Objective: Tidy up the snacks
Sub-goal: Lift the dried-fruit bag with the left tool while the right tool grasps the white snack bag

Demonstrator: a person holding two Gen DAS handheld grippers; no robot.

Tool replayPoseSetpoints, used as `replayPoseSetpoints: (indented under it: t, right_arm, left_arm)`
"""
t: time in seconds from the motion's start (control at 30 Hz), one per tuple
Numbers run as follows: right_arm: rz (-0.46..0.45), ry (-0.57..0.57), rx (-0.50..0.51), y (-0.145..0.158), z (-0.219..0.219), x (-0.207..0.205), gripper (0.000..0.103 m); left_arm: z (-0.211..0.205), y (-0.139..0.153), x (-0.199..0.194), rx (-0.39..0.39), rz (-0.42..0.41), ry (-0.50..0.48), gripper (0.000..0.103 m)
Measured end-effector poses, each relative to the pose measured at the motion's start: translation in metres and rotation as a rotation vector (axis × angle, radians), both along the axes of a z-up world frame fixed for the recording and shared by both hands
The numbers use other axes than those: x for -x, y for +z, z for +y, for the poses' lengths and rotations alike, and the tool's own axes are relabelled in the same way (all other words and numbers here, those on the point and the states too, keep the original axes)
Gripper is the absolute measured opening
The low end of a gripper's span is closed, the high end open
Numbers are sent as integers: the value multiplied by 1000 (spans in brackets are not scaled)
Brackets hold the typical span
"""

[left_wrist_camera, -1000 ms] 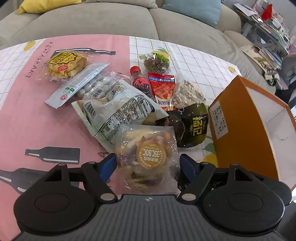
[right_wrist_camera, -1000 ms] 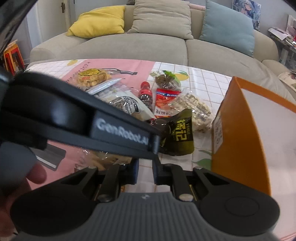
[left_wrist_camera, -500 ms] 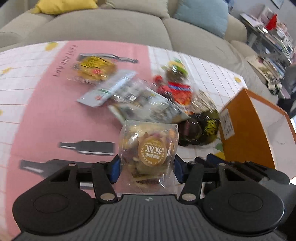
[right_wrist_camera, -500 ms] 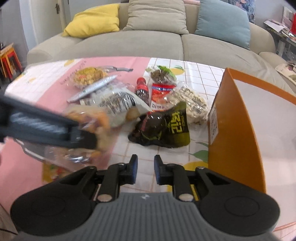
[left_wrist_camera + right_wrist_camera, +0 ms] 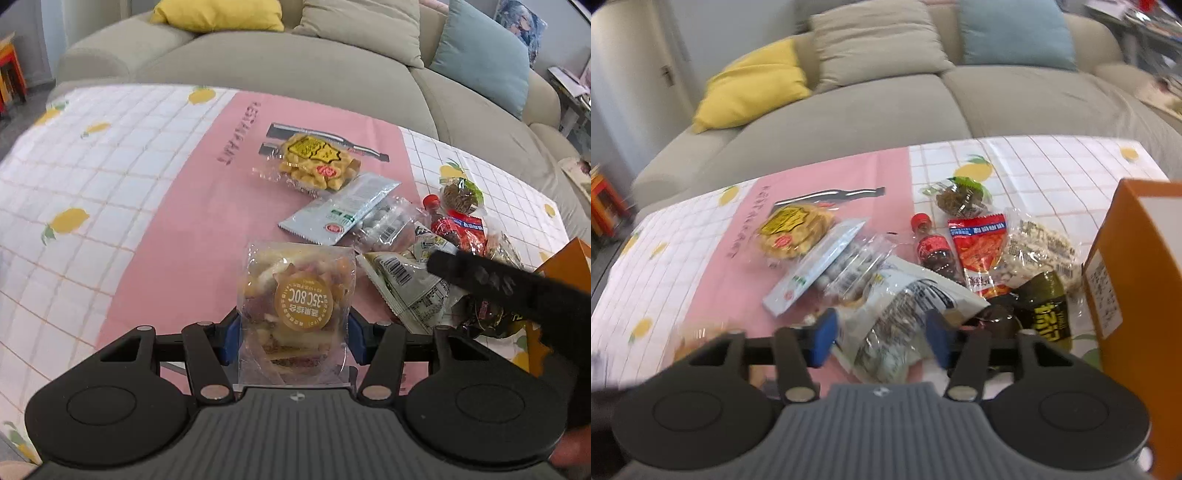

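Now your left claw [image 5: 293, 334] has clamped the clear mixed-snack pouch with the round gold label [image 5: 295, 306] and lifted it off the bench [image 5: 177, 229], while your right claw [image 5: 881, 341] is opening, empty, above the white seed packet [image 5: 908, 314], so the orange box [image 5: 1134, 266] comes next.

Beige sofa [image 5: 295, 62], yellow cushion [image 5: 218, 14]

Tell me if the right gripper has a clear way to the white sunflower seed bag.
Probably yes: the right gripper is opening its jaws right over the white seed bag, which lies on top of the pile with nothing covering it.
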State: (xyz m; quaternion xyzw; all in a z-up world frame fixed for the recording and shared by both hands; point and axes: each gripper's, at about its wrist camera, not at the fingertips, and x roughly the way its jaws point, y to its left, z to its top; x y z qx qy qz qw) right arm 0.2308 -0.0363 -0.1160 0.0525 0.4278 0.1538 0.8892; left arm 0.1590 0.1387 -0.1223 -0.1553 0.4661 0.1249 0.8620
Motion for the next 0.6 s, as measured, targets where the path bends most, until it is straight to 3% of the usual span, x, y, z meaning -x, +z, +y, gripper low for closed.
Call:
replayPoseSetpoints:
  t: [0.23,0.37,0.6]
  right_arm:
    - [43,-60,47,-21,15,-17,54]
    - [51,-25,60,-28,10,-11,43]
    - [56,79,92,-27,-5,23,37]
  left_arm:
    - [4,-12,9,30,28,-2,63]
    - [5,-12,10,38,29,-1,63]
    - [-6,-12,16,20,40,-32,63]
